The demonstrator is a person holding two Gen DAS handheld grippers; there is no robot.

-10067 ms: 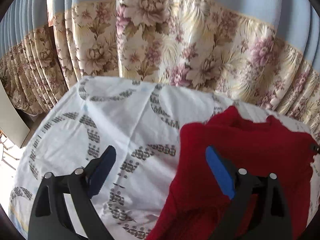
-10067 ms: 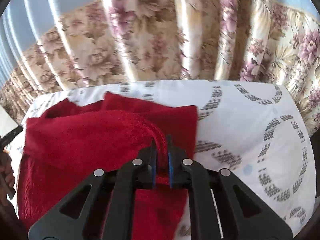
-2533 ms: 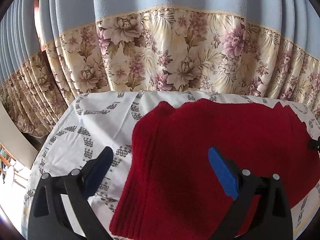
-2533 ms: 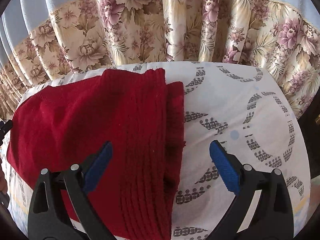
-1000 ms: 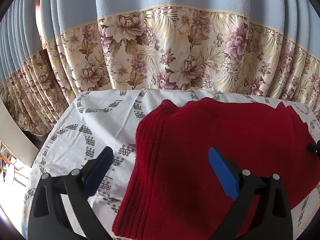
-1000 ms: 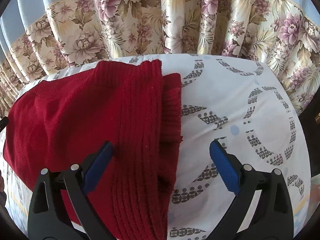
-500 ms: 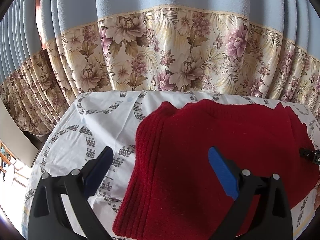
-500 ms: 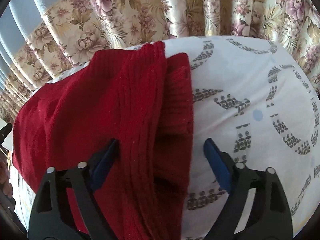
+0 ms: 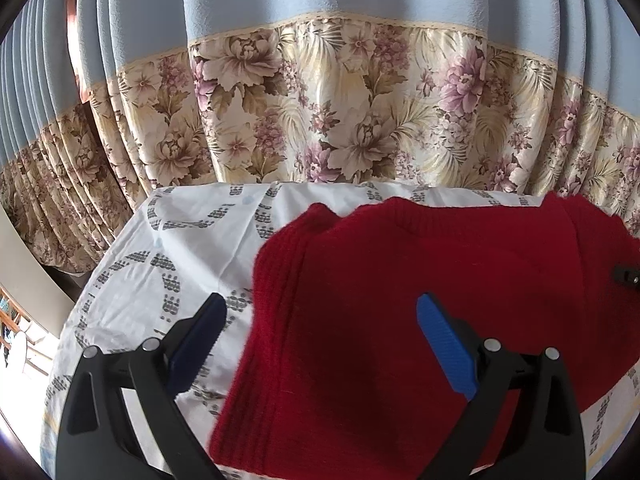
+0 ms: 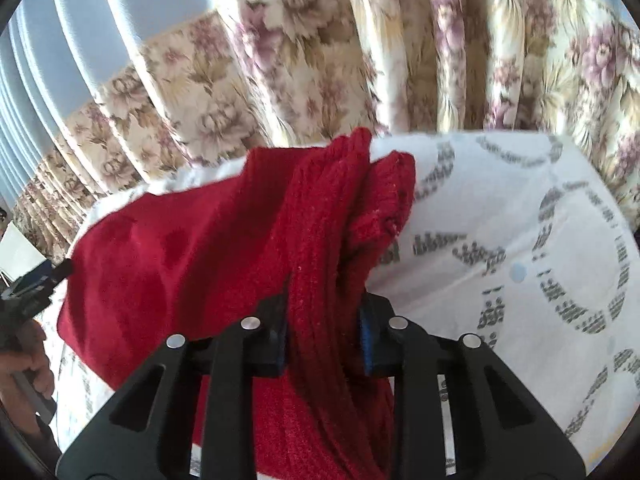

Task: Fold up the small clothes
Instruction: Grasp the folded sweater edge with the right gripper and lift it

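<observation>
R gripper (image 10: 323, 330) closing, pads already pinching ribbed edge of red knit sweater (image 10: 192, 256), bunched fold raised betw. jaws. L gripper (image 9: 320, 322) jaws wide apart, nothing gripped, hovering over sweater's other ribbed edge. Sweater spread on white patterned sheet (image 9: 160, 248); floral curtain (image 9: 340, 120) behind.
</observation>
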